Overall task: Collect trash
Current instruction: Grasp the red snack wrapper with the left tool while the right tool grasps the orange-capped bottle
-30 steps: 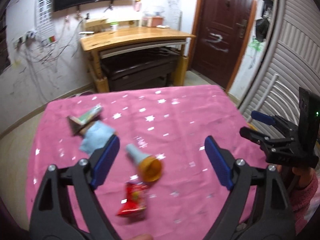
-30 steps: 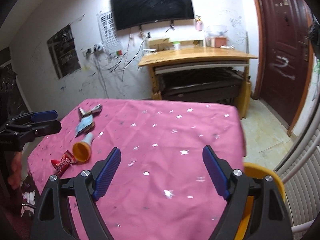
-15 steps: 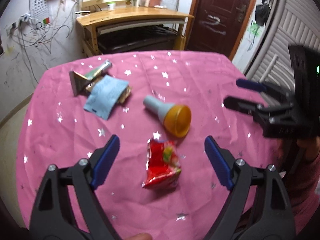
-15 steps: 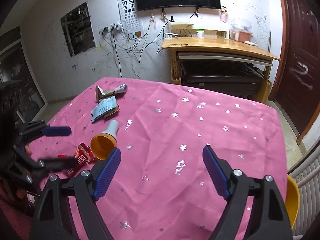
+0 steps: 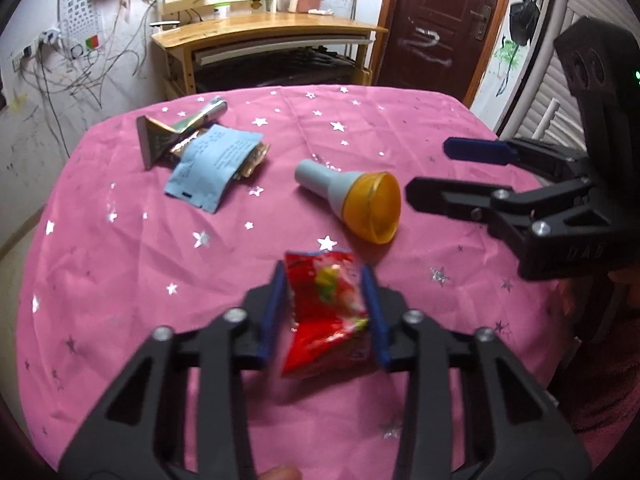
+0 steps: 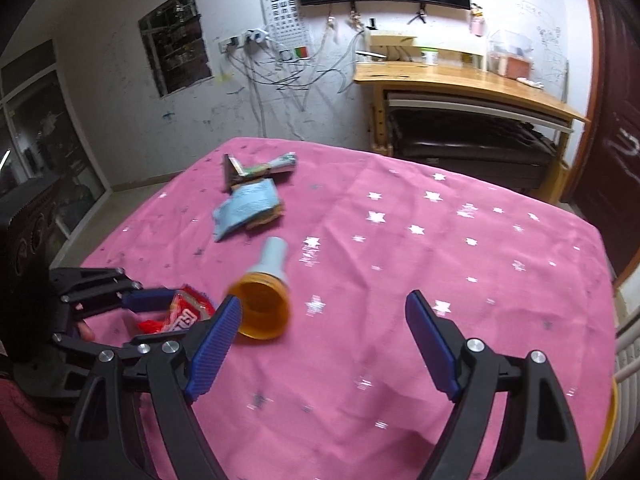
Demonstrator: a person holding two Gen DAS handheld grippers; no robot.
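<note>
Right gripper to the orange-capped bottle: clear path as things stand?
Probably yes. The right gripper is open, and the orange-capped bottle lies just off its left finger with only bare pink tablecloth around it. The left gripper, closing on the red wrapper, sits beside it, not across the path.

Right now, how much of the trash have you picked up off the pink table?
Nothing looks collected yet. The left gripper is closing its jaws around the red snack wrapper, which lies between them on the pink tablecloth. Still left: the orange and grey cup, the blue packet and the foil wrappers behind it. The right gripper is open near the cup.
</note>
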